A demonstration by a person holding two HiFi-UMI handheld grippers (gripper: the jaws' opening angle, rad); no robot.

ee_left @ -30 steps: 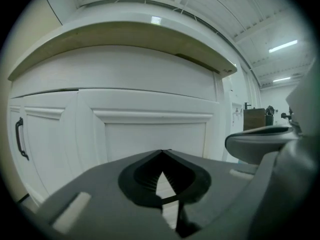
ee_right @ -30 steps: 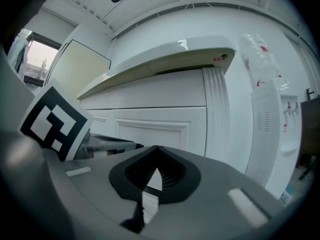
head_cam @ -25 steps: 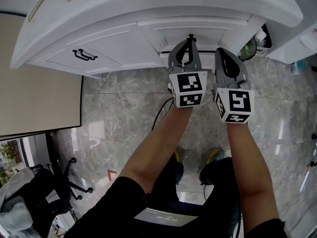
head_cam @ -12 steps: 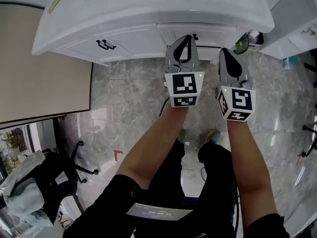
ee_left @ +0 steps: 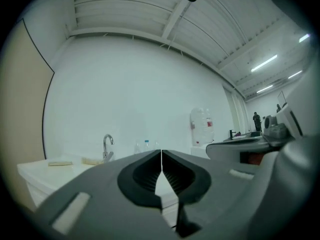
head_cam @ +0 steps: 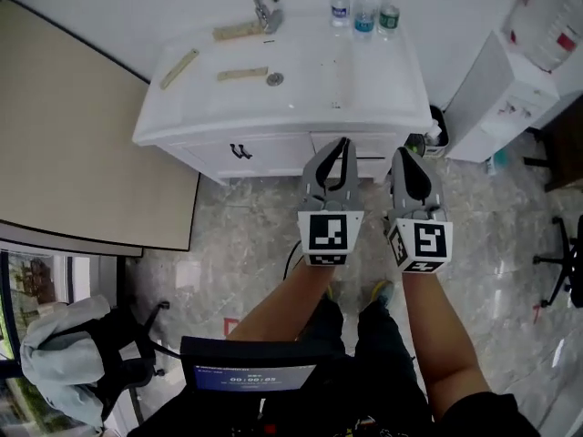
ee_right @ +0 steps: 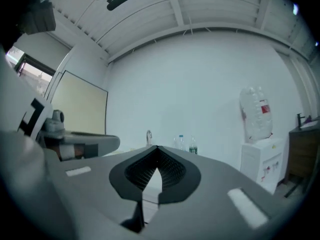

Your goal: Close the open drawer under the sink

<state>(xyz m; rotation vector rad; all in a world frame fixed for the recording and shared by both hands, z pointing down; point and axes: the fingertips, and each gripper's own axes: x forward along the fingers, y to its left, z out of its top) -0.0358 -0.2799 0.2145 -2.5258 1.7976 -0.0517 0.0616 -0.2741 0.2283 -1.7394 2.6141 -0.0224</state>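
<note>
A second earlier my left gripper had its tips at the drawer's knob and the vanity filled the top of the head view. By this moment both grippers had drawn back from the cabinet and the view had widened. The whole countertop showed, with the faucet and three bottles along its far edge and a water dispenser to the right.

The drawer sat under the sink in the vanity's front. Only a strip of its white face showed between my two grippers, and it looked level with the neighbouring panel that carries the dark handle. Its face was turned toward me, and its long axis ran left to right along the cabinet front.

My left gripper's jaws were pressed together with nothing between them. The right gripper hung just beside it, its jaws likewise pressed together and empty. Both pointed toward the vanity without touching it.
</note>
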